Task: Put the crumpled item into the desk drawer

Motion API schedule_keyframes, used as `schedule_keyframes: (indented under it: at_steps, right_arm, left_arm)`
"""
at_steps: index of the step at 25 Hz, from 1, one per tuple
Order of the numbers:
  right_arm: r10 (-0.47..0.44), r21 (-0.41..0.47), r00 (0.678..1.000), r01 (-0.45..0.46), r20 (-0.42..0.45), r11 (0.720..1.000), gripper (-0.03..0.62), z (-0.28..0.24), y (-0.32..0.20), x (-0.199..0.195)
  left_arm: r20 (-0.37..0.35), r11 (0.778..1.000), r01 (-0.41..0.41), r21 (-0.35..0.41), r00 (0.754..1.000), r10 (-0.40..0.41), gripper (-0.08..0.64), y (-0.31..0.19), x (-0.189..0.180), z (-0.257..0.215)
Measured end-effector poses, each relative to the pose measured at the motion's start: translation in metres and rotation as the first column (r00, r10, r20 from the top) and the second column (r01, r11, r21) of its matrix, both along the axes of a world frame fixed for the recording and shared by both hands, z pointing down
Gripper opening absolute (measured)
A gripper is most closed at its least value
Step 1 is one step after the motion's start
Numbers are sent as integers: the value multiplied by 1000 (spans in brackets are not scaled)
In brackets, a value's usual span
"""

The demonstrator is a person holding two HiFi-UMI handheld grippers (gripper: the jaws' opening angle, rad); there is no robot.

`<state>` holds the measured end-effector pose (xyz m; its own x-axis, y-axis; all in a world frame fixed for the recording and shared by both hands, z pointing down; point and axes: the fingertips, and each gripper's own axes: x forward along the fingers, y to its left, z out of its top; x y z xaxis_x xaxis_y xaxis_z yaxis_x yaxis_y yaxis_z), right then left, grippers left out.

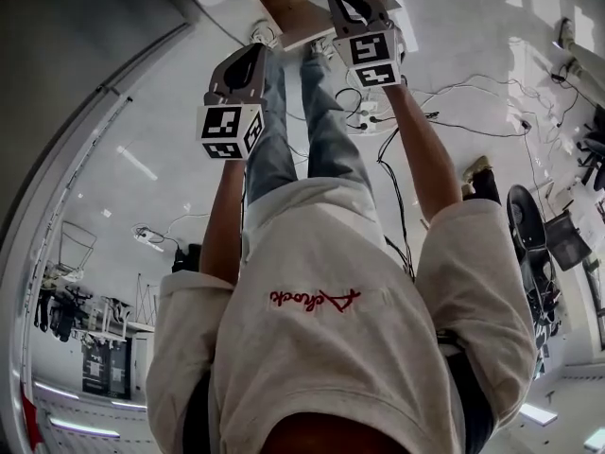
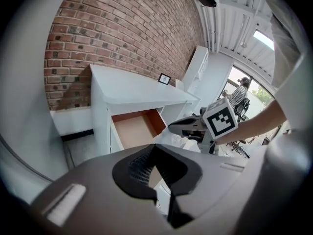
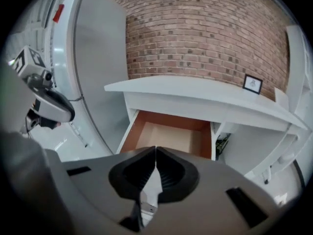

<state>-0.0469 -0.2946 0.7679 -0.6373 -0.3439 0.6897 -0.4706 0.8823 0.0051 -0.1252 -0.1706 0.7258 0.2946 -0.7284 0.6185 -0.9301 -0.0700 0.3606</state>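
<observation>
The white desk (image 3: 195,89) stands against a brick wall with its drawer (image 3: 168,136) pulled out; the brown inside shows nothing in it. My right gripper (image 3: 155,150) points at the drawer (image 1: 284,3) with its jaws shut. Something white shows in the slit below its tips. In the left gripper view a white crumpled item (image 2: 171,139) hangs just under the right gripper (image 2: 172,128), beside the drawer (image 2: 134,130). My left gripper (image 2: 155,147) is shut on nothing and hangs back to the left (image 1: 253,53), lower than the right gripper (image 1: 348,0).
A small framed picture (image 3: 252,83) stands on the desk's right end. Cables (image 1: 444,102) and a power strip lie on the floor to the right, with a dark office chair (image 1: 525,220) farther right. A grey panel (image 3: 98,58) stands left of the desk. Another person (image 2: 239,94) is far off.
</observation>
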Motion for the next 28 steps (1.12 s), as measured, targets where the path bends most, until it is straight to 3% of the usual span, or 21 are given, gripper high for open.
schedule_keyframes:
  at_steps: [4, 6, 11, 16, 19, 24, 26, 28]
  right_arm:
    - [-190, 64, 975, 198, -115, 978, 15, 18, -1, -16]
    - [-302, 94, 935, 323, -184, 942, 15, 28, 3, -22]
    - [-559, 121, 748, 630, -357, 767, 15, 60, 18, -33]
    - [-701, 89, 555, 808, -448, 583, 15, 86, 29, -40]
    - [-752, 44, 446, 871, -486, 488, 15, 106, 37, -38]
    - [-783, 11, 306, 934, -542, 357, 15, 138, 42, -40]
    - [-787, 0, 273, 945, -553, 328, 15, 147, 42, -40]
    - [-785, -1, 260, 949, -562, 315, 15, 151, 40, -40]
  left_arm:
    - [-5, 1000, 8, -8, 1000, -8, 9, -1, -4, 4]
    - [-7, 1000, 11, -7, 1000, -11, 9, -2, -5, 4]
    - [-14, 1000, 15, -14, 1000, -15, 9, -2, -6, 8]
    - [-18, 1000, 15, -26, 1000, -15, 9, -1, -6, 10]
    - [-19, 999, 19, -31, 1000, -20, 9, 2, -6, 12]
    - [-23, 999, 23, -48, 999, -24, 9, 8, -9, 20]
    - [-23, 998, 24, -54, 999, -25, 9, 7, -8, 24]
    - [-22, 998, 26, -59, 999, -27, 9, 8, -7, 24]
